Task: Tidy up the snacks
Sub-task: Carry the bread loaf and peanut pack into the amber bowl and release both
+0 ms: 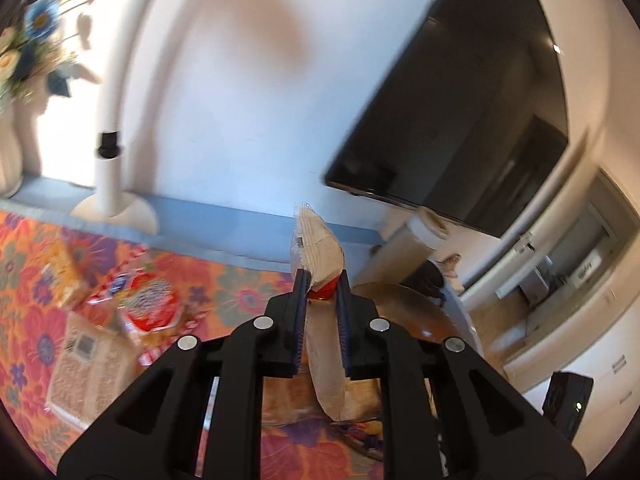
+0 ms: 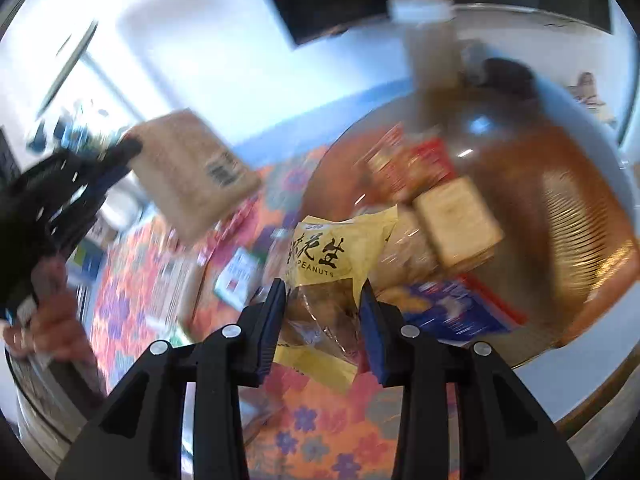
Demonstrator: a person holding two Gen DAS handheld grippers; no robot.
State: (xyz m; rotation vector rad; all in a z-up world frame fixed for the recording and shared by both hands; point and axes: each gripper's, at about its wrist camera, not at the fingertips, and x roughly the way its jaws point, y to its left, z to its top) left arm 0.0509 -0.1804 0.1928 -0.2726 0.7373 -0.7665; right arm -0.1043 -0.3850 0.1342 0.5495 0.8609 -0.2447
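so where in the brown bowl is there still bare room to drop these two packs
The brown bowl is bare along its ribbed right side and far part, beyond the tan cracker pack. Its left and near part is crowded: red packs, the cracker pack, a blue pack. The floral cloth in front is bare too.

Left gripper [image 1: 322,280] is clamped tight, raised in a hand [image 2: 48,320]. Right gripper [image 2: 323,294] is closed on something, pointing steeply down.

White sunlit wall [image 1: 240,100], black wall-mounted television [image 1: 460,120], floral tablecloth [image 1: 36,320], white lamp stand [image 1: 116,120].
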